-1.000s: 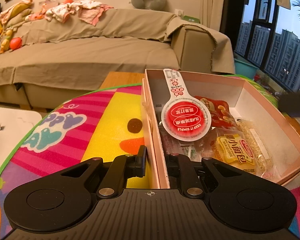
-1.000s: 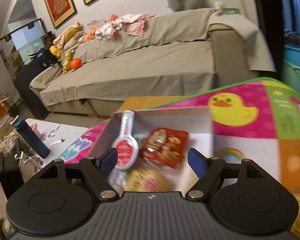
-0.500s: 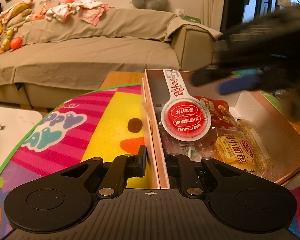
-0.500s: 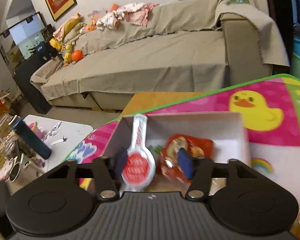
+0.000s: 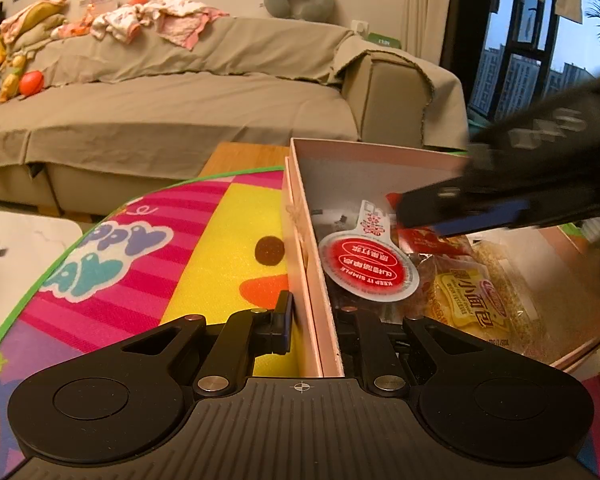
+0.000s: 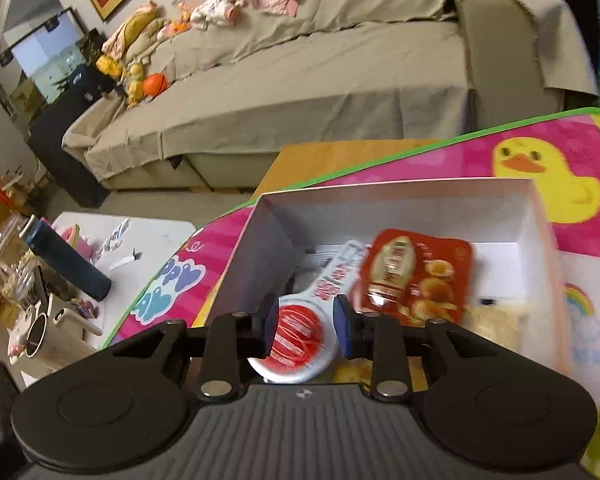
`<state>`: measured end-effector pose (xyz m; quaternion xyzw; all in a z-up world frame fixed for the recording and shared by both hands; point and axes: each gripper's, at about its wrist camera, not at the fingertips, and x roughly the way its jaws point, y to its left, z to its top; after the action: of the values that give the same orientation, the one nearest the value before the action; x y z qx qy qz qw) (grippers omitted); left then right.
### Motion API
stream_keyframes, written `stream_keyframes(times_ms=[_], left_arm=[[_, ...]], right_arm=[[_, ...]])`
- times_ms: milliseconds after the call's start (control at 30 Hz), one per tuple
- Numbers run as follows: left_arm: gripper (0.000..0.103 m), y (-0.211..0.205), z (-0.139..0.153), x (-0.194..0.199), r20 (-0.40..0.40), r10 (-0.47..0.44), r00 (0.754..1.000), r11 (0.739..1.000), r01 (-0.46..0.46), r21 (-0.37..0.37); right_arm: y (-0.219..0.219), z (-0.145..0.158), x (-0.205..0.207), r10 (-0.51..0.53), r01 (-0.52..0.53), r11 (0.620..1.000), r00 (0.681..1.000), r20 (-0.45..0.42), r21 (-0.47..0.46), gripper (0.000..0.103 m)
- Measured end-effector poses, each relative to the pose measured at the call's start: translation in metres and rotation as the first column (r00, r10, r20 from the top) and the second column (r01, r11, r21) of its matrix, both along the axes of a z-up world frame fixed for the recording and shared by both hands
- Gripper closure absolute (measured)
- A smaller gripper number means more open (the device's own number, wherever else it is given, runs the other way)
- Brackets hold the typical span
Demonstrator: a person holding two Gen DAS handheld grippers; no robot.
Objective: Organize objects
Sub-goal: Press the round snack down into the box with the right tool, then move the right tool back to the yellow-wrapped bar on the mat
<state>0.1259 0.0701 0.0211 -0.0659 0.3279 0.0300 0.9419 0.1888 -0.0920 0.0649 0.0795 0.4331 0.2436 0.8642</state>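
Although several snacks already lie inside the pink box, the sorting looks only partly done: a red-and-white paddle-shaped packet, a red snack pouch and a yellow bread packet sit loosely overlapped on its floor, and the far end of the box shows bare. Whether more items wait outside the box cannot be told, since only the colourful play mat shows around it. The left gripper is closed onto the near side wall of the box, one finger outside against the mat side and the other inside, apparently steadying it. The right gripper is down inside the box, its jaws narrowed but with a gap between them; the round red head of the paddle-shaped packet lies in that gap, just beyond and below the blue pads. Contact cannot be confirmed, because the view is blurred and the packet may merely sit beneath the fingers. The packet's white handle runs away from the gripper toward the far wall, lying beside the red pouch, which touches or overlaps it on the right. Judging by this, the step in hand is likely closing on the packet to take or reposition it.
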Motion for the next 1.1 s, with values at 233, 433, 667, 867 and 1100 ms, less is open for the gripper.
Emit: stream_keyframes(times_ms=[233,433,667,867,1100], left_arm=[[0.089,0.0,0.0,0.0,0.0,0.0,1.0,1.0,0.0,0.001],[0.089,0.0,-0.001,-0.001,0.001,-0.013,1.0,1.0,0.013,0.013],[0.09,0.001,0.0,0.001,-0.013,-0.018,1.0,1.0,0.018,0.024],[0.09,-0.003,0.01,-0.003,0.003,-0.026,1.0,0.998,0.026,0.064],[0.09,-0.012,0.012,-0.011,-0.005,-0.033,0.999,0.994,0.033,0.105]], right_arm=[[-0.052,0.017,-0.054,-0.034,0.047,0.996,0.986,0.162,-0.075,0.059],[-0.11,0.009,-0.104,-0.114,0.159,0.973,0.961,0.25,-0.167,0.035],[-0.172,-0.005,-0.16,-0.266,0.317,0.935,0.924,0.275,-0.16,0.017],[-0.188,-0.029,-0.19,-0.296,0.322,0.936,0.939,0.175,-0.144,0.015],[-0.178,-0.047,-0.202,-0.29,0.309,0.943,0.946,0.149,-0.125,0.005]])
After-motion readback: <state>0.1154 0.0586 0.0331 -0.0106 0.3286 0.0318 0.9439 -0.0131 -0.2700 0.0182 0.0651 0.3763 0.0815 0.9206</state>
